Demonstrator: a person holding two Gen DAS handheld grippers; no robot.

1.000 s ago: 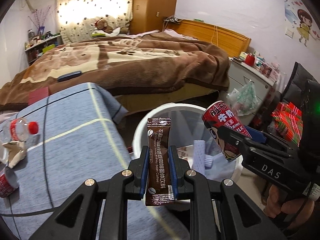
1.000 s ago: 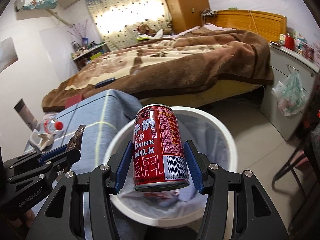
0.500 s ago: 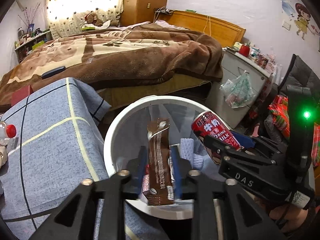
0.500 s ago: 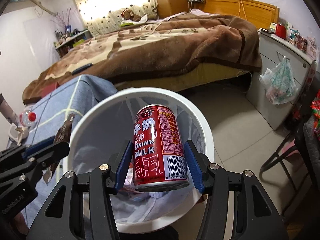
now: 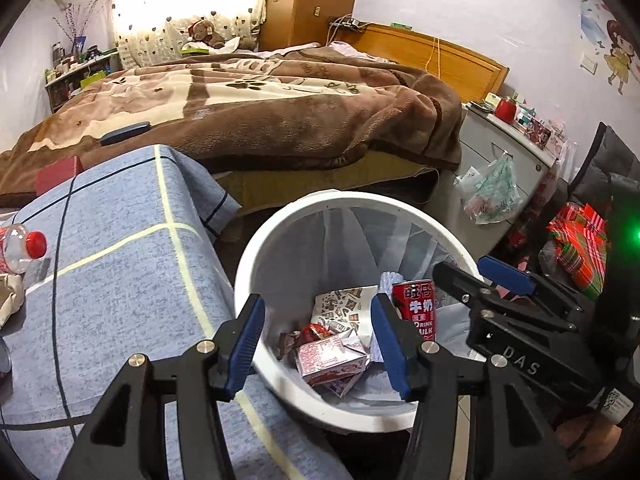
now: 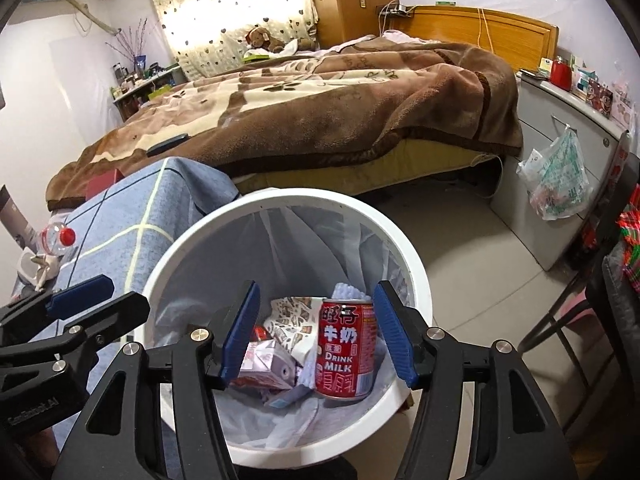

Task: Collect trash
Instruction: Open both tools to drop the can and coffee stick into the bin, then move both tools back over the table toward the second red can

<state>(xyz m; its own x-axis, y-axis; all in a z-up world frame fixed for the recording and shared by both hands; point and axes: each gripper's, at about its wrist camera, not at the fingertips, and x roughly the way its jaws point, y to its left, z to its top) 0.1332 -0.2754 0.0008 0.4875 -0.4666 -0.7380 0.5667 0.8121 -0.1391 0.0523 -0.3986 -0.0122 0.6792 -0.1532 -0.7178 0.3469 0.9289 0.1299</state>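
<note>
A white trash bin (image 5: 280,232) with a clear liner stands beside the table; it also shows in the right wrist view (image 6: 200,240). Inside lie a red milk can (image 5: 416,308), a small carton (image 5: 332,360), patterned paper and other wrappers. The can (image 6: 346,352) is inside the bin in the right wrist view too. My left gripper (image 5: 318,344) is open and empty over the bin's near rim. My right gripper (image 6: 316,338) is open and empty above the bin, with the can below it between the fingers.
A table with a blue checked cloth (image 5: 120,280) stands left of the bin, with a plastic bottle with a red cap (image 5: 24,246) and crumpled paper (image 5: 8,296) on it. A bed (image 5: 260,112) lies behind. A grey cabinet with a hanging bag (image 5: 490,188) is at right.
Both grippers opened over the bin. The brown wrapper left my left gripper and the red milk can left my right gripper; the can now lies in the bin.
</note>
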